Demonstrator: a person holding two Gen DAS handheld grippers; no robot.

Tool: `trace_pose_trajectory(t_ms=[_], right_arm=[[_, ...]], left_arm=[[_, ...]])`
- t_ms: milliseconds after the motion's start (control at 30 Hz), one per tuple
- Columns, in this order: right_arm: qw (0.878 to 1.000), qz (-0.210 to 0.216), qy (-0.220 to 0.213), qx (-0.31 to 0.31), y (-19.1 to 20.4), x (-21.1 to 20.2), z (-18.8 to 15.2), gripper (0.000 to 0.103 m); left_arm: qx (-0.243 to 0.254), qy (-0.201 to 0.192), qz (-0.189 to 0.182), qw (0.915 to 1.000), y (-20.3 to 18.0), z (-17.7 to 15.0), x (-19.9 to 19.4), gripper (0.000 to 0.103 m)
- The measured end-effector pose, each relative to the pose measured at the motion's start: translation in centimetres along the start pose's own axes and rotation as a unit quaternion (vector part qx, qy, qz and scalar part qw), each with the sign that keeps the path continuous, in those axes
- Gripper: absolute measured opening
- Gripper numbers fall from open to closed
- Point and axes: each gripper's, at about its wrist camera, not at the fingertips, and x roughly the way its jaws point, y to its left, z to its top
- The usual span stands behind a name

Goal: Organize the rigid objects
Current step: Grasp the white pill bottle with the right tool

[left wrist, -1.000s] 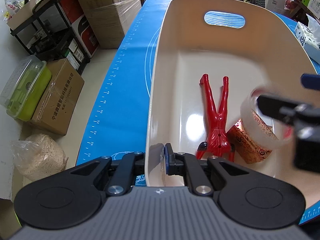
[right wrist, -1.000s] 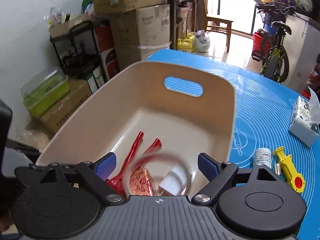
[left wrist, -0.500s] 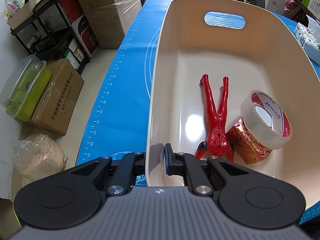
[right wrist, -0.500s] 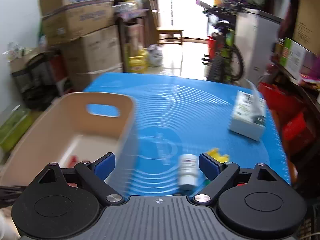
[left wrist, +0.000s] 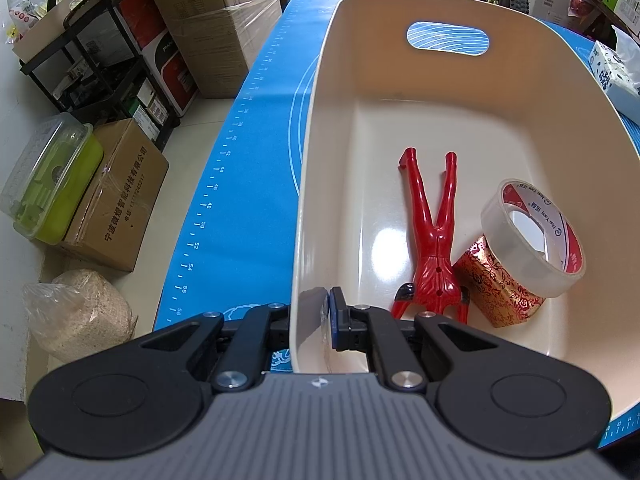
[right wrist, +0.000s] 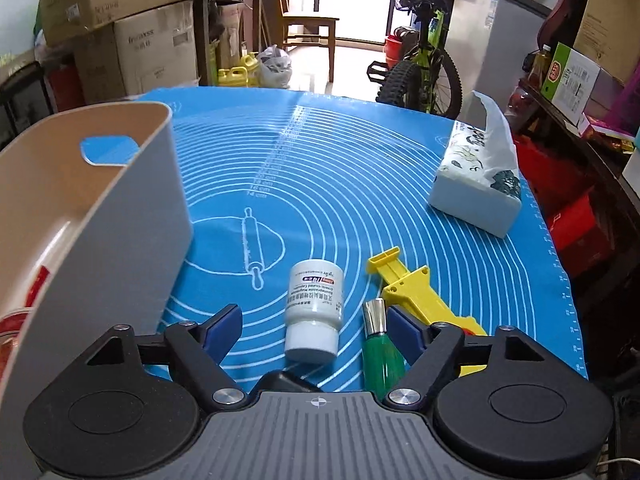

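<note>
**Left gripper clamped on the bin wall, right gripper open above the loose items**

The left gripper (left wrist: 310,312) is closed on the near wall of the cream plastic bin (left wrist: 316,168), one finger outside the wall and the blue-padded finger (left wrist: 335,312) inside, so the wall is pinched between them. The bin stands on the blue silicone baking mat (left wrist: 240,160), its handle cut-out at the far end.

Inside the bin, the red tongs (left wrist: 434,240) lie flat on the floor with their two arms spread in a narrow V toward the far end and the joined end nearest the camera. They grip nothing between the arms, and no gripper touches them. Just to their right lies a red-and-gold patterned box (left wrist: 496,280), touching the tongs' joined end. A roll of clear tape (left wrist: 532,236) with a red and white core leans tilted on top of that box, against the right side of the bin.

The right gripper (right wrist: 316,320) hangs with its fingers wide apart and nothing between the pads. Below it on the mat a white pill bottle (right wrist: 314,304) lies on its side, cap toward the camera. Just beside it on the right is a green bottle with a silver cap (right wrist: 380,344), close to the gripper's right finger (right wrist: 404,328). A yellow plastic tool (right wrist: 416,292) lies to the right of that. A tissue pack (right wrist: 476,184) sits farther away, well apart from them. The bin's outer wall (right wrist: 120,240) fills the left of the right wrist view.
</note>
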Motion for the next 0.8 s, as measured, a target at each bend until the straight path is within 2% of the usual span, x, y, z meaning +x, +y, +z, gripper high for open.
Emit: trace_pose_trajectory(t_ms=[133, 300, 367, 467, 800], right_arm=[[1.000, -0.016, 0.008, -0.004, 0.2, 1.6, -0.1, 0.074], [0.999, -0.033, -0.004, -0.023, 0.9, 2.3, -0.1, 0.070], [0.999, -0.035, 0.008, -0.032, 1.4, 2.8, -0.2, 0.056], [0.998, -0.036, 0.005, -0.048, 2.0, 2.6, -0.4, 0.044], [0.999, -0.033, -0.005, -0.005, 0.4, -0.2, 0.2, 0.044]], left_arm=[[0.000, 0.000, 0.000, 1.0000, 0.0, 0.0, 0.0, 0.013], [0.001, 0.000, 0.000, 1.0000, 0.0, 0.0, 0.0, 0.013], [0.000, 0.000, 0.000, 1.0000, 0.0, 0.0, 0.0, 0.013], [0.001, 0.000, 0.002, 1.0000, -0.1, 0.0, 0.1, 0.013], [-0.001, 0.000, 0.003, 1.0000, 0.0, 0.1, 0.0, 0.013]])
